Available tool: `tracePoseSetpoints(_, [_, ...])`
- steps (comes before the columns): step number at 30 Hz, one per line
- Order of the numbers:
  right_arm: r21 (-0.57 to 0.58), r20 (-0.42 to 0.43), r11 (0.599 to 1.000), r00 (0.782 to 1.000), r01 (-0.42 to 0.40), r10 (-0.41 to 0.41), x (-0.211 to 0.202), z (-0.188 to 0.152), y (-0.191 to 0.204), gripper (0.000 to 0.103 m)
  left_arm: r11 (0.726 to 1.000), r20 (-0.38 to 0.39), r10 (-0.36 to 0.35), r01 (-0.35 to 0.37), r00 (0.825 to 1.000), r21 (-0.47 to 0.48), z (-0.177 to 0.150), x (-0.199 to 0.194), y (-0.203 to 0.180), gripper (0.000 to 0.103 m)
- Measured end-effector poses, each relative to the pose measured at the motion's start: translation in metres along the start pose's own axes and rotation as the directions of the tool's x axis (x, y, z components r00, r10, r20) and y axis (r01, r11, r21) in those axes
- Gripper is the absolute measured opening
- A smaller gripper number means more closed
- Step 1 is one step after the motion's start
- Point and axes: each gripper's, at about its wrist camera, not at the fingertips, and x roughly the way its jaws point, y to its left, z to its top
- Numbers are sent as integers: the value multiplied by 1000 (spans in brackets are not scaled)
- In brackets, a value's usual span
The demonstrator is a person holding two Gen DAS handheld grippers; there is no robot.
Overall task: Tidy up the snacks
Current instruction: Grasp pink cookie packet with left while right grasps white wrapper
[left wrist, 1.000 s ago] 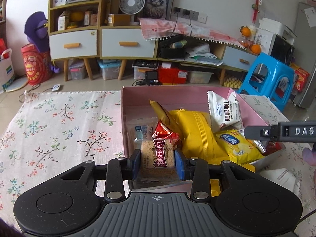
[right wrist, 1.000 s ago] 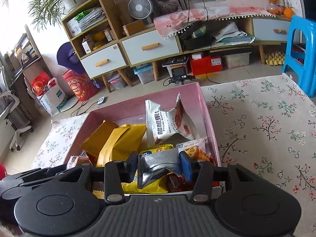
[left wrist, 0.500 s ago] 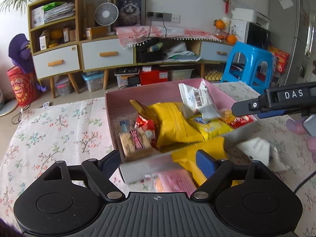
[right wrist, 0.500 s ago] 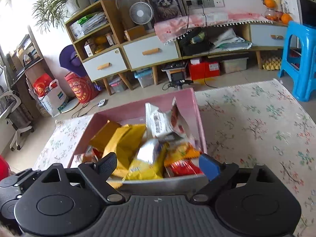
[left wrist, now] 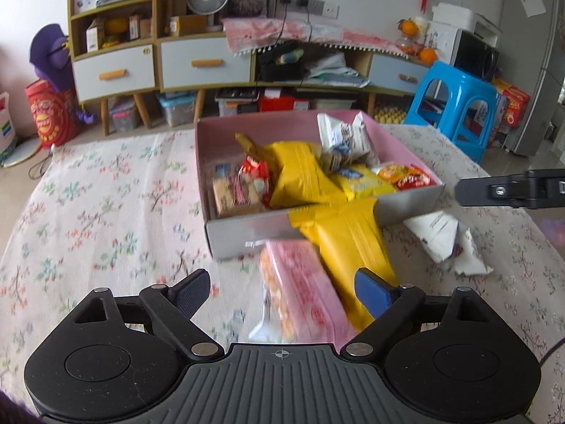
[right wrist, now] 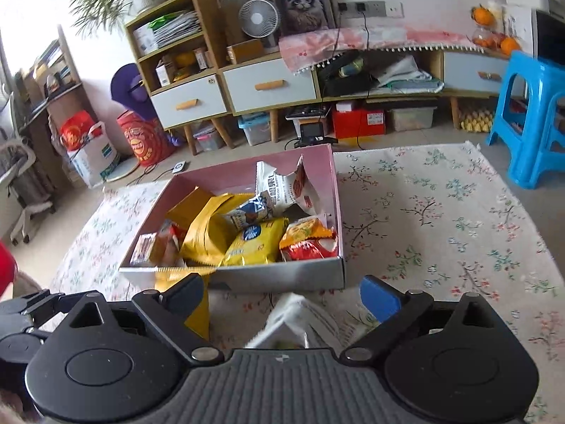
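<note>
**Both grippers let go and back off from the snack box**

A second ago the left gripper (left wrist: 282, 288) was clamped on a beef-jerky pack and the right gripper (right wrist: 284, 295) on a silver packet, both down inside the pink snack box (left wrist: 208, 148). Now both have pulled back over the floral tablecloth (left wrist: 106, 205), jaws spread wide and gripping nothing.

The left gripper sits low in front of the box's grey front wall, with a pink wrapped snack (left wrist: 303, 293) lying loose between its fingers and a long yellow bag (left wrist: 349, 240) draped over the box edge onto the cloth. The beef-jerky pack (left wrist: 235, 192) rests in the box's near left corner. The right gripper's finger (left wrist: 508, 189) pokes in from the side, just above a white packet (left wrist: 441, 233) on the cloth.

From the right wrist view, that white packet (right wrist: 296, 321) lies blurred between the open fingers.

Count outside the box: three snacks — one pink, one yellow, one white. Inside, a jumbled pile, roughly eight packets, exact number hard to tell.
</note>
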Motion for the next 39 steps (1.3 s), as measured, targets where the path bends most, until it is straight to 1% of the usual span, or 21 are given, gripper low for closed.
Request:
tracePoseSetpoints(5, [-23, -16, 1000, 1000, 21, -22, -4, -12, -2, 89, 1000, -9, 2, -2, 1000, -21, -10, -6, 0, 90])
tracePoseSetpoints(11, [-33, -32, 999, 999, 34, -35, -3, -23, -8, 89, 1000, 12, -16, 16, 1000, 13, -18, -8, -8, 87])
tracePoseSetpoints(12, [-31, -35, 999, 999, 36, -37, -2, -23, -8, 89, 1000, 17, -20, 20, 1000, 18, -18, -8, -9, 86])
tracePoseSetpoints(16, [-16, -44, 999, 998, 42, -42, 1, -23, -9, 89, 999, 36, -33, 32, 999, 18, -16, -8, -12, 70])
tracePoseSetpoints(17, [-11, -48, 999, 998, 41, -41, 3, -23, -9, 89, 999, 40, -39, 38, 998, 15, -16, -8, -12, 68])
tracePoseSetpoints(19, [-4, -56, 999, 998, 40, -40, 5, -24, -9, 89, 999, 43, -47, 46, 998, 15, -16, -6, -12, 61])
tracePoseSetpoints(21, [-4, -67, 999, 997, 40, -41, 8, -25, -8, 89, 999, 37, -47, 46, 998, 20, -16, -3, -14, 55])
tracePoseSetpoints(23, [-8, -76, 999, 996, 42, -43, 11, -26, -7, 89, 999, 36, -49, 48, 998, 22, -17, -1, -15, 53])
tracePoseSetpoints(26, [-15, -87, 999, 995, 47, -48, 14, -28, -6, 89, 999, 40, -47, 46, 998, 30, -16, -1, -17, 41])
tracePoseSetpoints(27, [-15, -91, 999, 995, 48, -49, 16, -28, -6, 89, 999, 39, -37, 36, 999, 32, -15, -2, -18, 35])
tracePoseSetpoints(33, [-19, -122, 999, 991, 45, -47, 30, -33, -6, 89, 1000, 23, -21, 22, 1000, -7, -10, -2, -13, 29])
tracePoseSetpoints(39, [-28, -152, 998, 987, 56, -60, 45, -41, 0, 86, 999, 15, -17, 18, 1000, -33, -9, -3, -9, 28])
